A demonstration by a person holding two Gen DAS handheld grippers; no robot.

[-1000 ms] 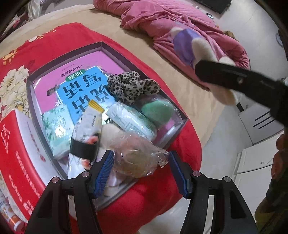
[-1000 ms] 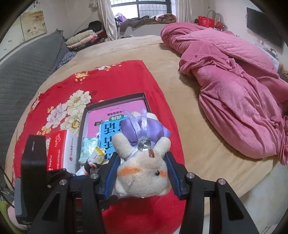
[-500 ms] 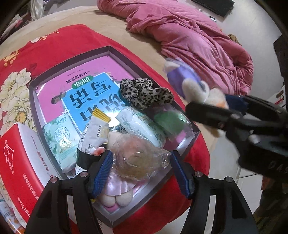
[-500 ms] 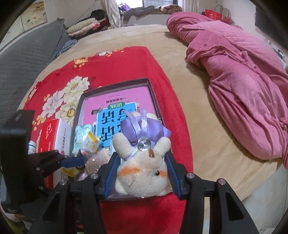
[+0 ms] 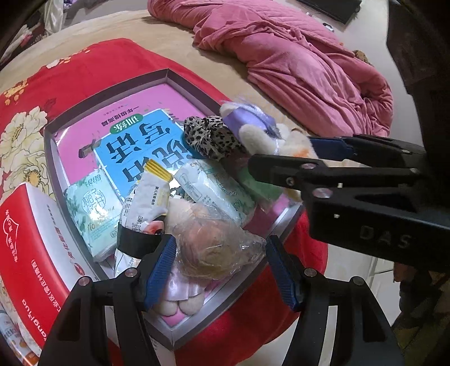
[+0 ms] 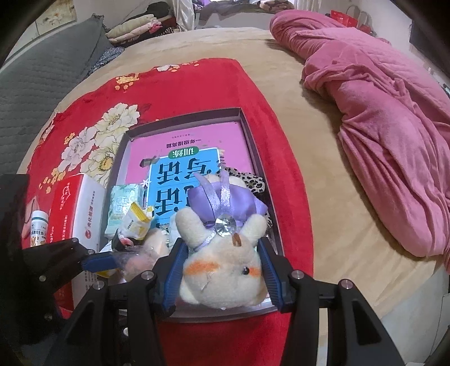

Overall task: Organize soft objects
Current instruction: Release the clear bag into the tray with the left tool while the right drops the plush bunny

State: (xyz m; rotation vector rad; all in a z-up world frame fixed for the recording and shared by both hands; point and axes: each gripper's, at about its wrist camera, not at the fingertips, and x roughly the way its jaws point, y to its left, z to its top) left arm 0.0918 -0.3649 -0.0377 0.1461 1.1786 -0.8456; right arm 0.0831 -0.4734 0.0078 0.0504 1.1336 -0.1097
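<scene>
**Plush rabbit held over the crowded box on the bed**

From the left wrist, the left gripper point(image 5: 220, 269) had its blue fingers point(image 5: 160, 264) spread to either side of a crinkled clear bag point(image 5: 216, 250) with something tan inside. The bag sat between them at the near end of the grey box point(image 5: 197, 326); I could not tell whether the pads pressed on it. The box lay on a red flowered blanket point(image 5: 92, 64) on the bed point(image 5: 168, 25), near the bed's edge. A pink and blue book point(image 5: 135, 140) lined its floor, and on top sat tissue packs point(image 5: 90, 216), a small sachet point(image 5: 149, 197), a leopard-print scrunchie point(image 5: 213, 138) and a pink-footed plush point(image 5: 180, 304) at the near corner. A red carton point(image 5: 31, 245) stood against the box's left wall. From the right side of this view, the right gripper point(image 5: 306, 157) reached in with the plush rabbit point(image 5: 261, 132) over the box's right wall, beside the scrunchie.

From the right wrist, the right gripper point(image 6: 222, 270) pinched the plush rabbit point(image 6: 222, 270) by its head, both pads against the fur, its purple bow point(image 6: 222, 202) and clear gem pointing away. It hung over the near right corner of the grey box point(image 6: 261, 157). The left gripper point(image 6: 101, 260) showed at the left edge, one blue finger against the clear bag point(image 6: 140, 253). A rumpled pink quilt point(image 6: 379, 126) lay well apart on the right side of the bed point(image 6: 309, 197).
</scene>
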